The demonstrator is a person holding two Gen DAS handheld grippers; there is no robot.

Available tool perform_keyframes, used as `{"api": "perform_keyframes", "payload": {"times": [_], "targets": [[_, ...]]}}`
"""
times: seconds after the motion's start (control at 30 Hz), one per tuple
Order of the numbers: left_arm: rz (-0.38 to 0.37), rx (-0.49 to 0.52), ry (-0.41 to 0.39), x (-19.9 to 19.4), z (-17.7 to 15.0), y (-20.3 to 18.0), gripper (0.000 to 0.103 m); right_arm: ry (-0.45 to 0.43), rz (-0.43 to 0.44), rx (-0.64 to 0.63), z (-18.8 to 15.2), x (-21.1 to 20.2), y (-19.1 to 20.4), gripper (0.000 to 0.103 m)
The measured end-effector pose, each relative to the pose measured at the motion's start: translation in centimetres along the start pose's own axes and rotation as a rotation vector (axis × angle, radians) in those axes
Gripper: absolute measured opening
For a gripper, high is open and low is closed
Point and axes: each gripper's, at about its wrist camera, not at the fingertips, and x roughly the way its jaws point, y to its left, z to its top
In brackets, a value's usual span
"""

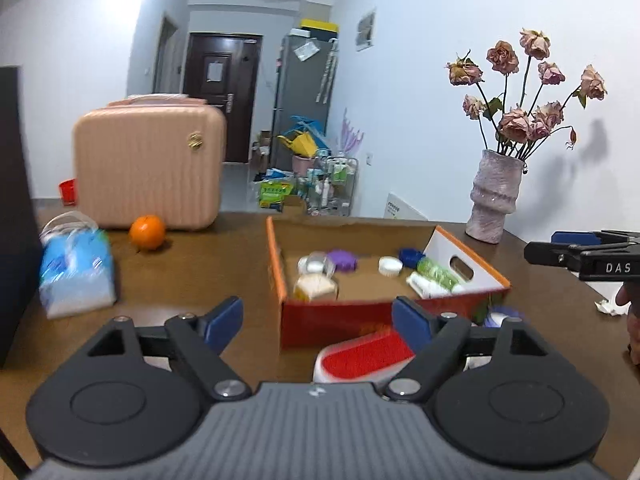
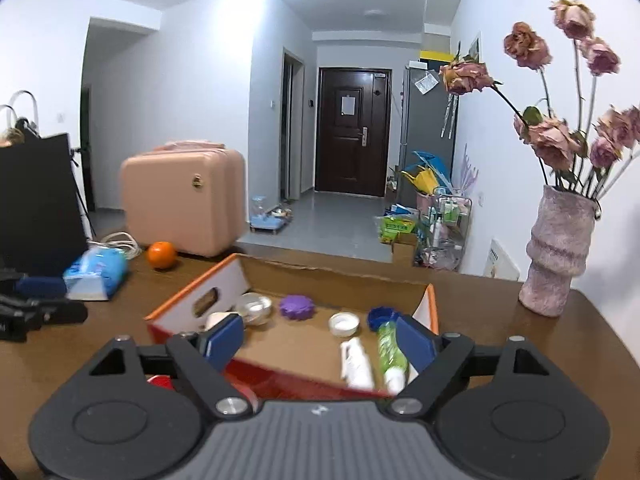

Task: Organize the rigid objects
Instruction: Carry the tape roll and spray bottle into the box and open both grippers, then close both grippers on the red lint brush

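Note:
An open orange cardboard box (image 1: pixel 384 322) (image 2: pixel 192 294) sits on the brown table. Inside lie a purple lid (image 1: pixel 343 261) (image 2: pixel 296 306), a white cap (image 1: pixel 391 265) (image 2: pixel 344 323), a blue cap (image 1: pixel 411 257) (image 2: pixel 381 315), a green tube (image 1: pixel 437 273) (image 2: pixel 390 354), a white tube (image 1: pixel 426 285) (image 2: pixel 356 363) and small jars (image 1: pixel 316 266) (image 2: pixel 253 307). A red and white brush (image 1: pixel 360 358) lies on the table before the box. My left gripper (image 1: pixel 318 322) is open above the brush, holding nothing. My right gripper (image 2: pixel 320 340) is open over the box's near wall, holding nothing.
A pink case (image 1: pixel 150 164), an orange (image 1: pixel 147 231) and a blue tissue pack (image 1: pixel 76 266) stand at the left. A vase of dried roses (image 1: pixel 496 200) (image 2: pixel 558 248) stands at the right. A white and blue object (image 1: pixel 502 316) lies by the box's corner.

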Motion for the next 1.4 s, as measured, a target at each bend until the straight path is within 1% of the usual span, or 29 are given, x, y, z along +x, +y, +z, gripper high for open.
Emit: {"api": "perform_keyframes", "payload": {"times": [0.1,0.13,0.17,0.23,0.27,0.33,0.47,0.67,0.83,1.0,1.1,1.27,1.4], "targets": [[0.08,0.02,-0.023,-2.8,-2.3,-0.4,0.09,-0.025,0.022,0.015,-1.9,-2.5,1.1,0.083],[0.102,0.029,-0.027,-3.6,-3.0,-0.7,0.092,-0.036,0.032,0.012,-2.5,-3.5,1.5,0.086],[0.116,0.036,-0.029,-4.2,-3.5,-1.0,0.093,-0.047,0.039,0.005,-3.2,-4.3,1.8,0.089],[0.135,0.03,-0.037,-5.7,-4.7,-1.1,0.096,-0.066,0.052,-0.009,-4.8,-6.2,2.7,0.09],[0.144,0.016,-0.035,-6.2,-5.2,-1.2,0.096,-0.066,0.052,-0.009,-4.8,-6.2,2.7,0.09],[0.152,0.003,-0.025,-7.0,-5.9,-1.1,0.096,-0.054,0.07,-0.007,-5.8,-7.0,3.2,0.09],[0.17,0.016,-0.017,-7.8,-6.6,-1.6,0.098,-0.048,0.105,0.006,-6.8,-7.7,3.8,0.09],[0.171,0.013,-0.022,-8.2,-6.9,-1.9,0.1,-0.046,0.124,0.027,-7.9,-8.3,4.6,0.091],[0.15,0.007,0.001,-7.0,-7.4,-2.0,0.1,-0.028,0.117,0.024,-8.7,-7.9,4.9,0.091],[0.106,-0.005,0.034,-4.5,-7.9,-1.8,0.1,-0.002,0.095,0.045,-9.2,-6.5,4.7,0.091],[0.073,-0.002,0.062,-2.4,-7.7,-1.9,0.1,0.006,0.078,0.054,-9.3,-5.8,4.6,0.091],[0.006,0.024,0.09,1.7,-6.3,-2.7,0.1,0.015,0.044,0.075,-9.3,-4.4,4.0,0.091],[-0.051,0.079,0.109,5.4,-5.0,-3.7,0.1,0.016,0.026,0.091,-9.0,-2.7,3.3,0.091]]}}
